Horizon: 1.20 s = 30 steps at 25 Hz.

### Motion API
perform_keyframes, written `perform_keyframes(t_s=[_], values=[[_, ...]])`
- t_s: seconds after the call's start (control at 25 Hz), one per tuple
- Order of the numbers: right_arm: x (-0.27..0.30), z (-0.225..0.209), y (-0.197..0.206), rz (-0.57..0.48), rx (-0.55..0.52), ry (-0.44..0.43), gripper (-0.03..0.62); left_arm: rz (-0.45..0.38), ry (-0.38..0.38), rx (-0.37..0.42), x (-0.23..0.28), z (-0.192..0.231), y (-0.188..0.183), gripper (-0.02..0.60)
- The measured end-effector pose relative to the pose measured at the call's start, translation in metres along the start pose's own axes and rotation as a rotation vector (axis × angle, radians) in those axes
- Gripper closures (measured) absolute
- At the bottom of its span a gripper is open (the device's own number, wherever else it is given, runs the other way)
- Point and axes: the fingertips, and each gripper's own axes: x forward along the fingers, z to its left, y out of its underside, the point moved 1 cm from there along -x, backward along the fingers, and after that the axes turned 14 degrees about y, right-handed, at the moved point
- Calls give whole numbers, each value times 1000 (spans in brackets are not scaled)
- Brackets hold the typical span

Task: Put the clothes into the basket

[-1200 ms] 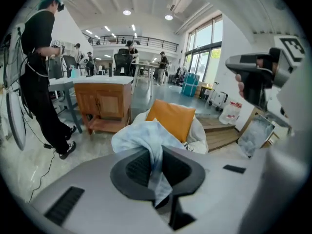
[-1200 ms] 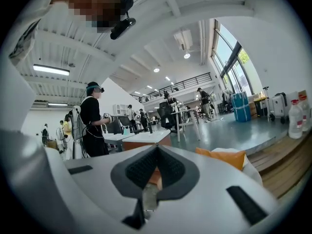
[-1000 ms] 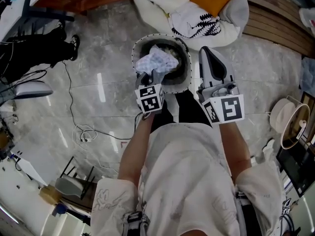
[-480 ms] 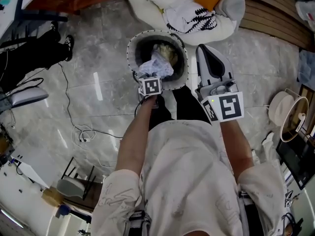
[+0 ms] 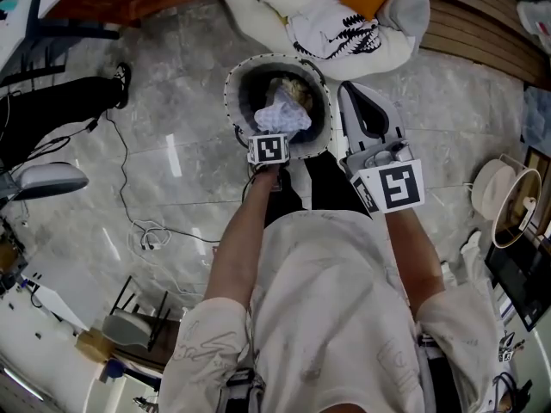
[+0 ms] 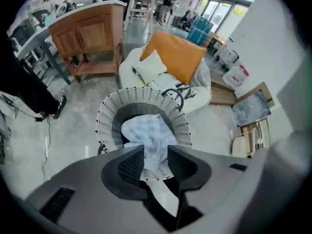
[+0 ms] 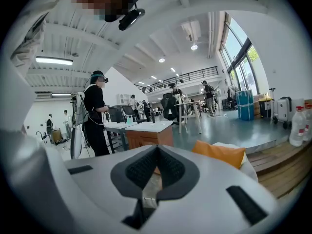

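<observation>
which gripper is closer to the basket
Left. The left gripper hangs over the basket's near rim, its fingers just opened with the cloth between them; the right gripper is shut beside the basket's right edge.

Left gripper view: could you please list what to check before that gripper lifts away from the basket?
1. Left gripper jaws apart: ok; they have just been opening, pale blue checked cloth between them.
2. Cloth over white woven basket: ok.
3. Cloth free of the pads: cannot tell.
4. Right gripper shut and empty: ok.
5. All clothes binned: not ok; white black-printed garment lies on cream beanbag.
</observation>
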Motion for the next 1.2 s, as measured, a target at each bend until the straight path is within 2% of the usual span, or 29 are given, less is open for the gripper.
perform_keyframes(t_s=[0.12, 0.2, 0.36, 0.6, 0.76, 0.96, 1.2], values=[[3, 2, 0, 2, 4, 3, 606, -23, 41, -127, 1, 5, 7, 414], [4, 3, 1, 5, 5, 5, 606, -18, 51, -174, 1, 10, 15, 413], [6, 8, -1, 2, -5, 3, 606, -19, 63, -189, -4, 13, 29, 413], [6, 18, -10, -14, -16, 0, 606, -72, 113, -224, -18, 11, 43, 413], [2, 25, -18, -31, -25, -1, 606, -116, 124, -186, -35, 6, 39, 413], [-4, 37, -29, -51, -37, -11, 606, -221, 136, -116, -71, -7, 16, 413], [-15, 47, -47, -76, -48, -6, 606, -431, 111, 40, -143, -35, -32, 413]])
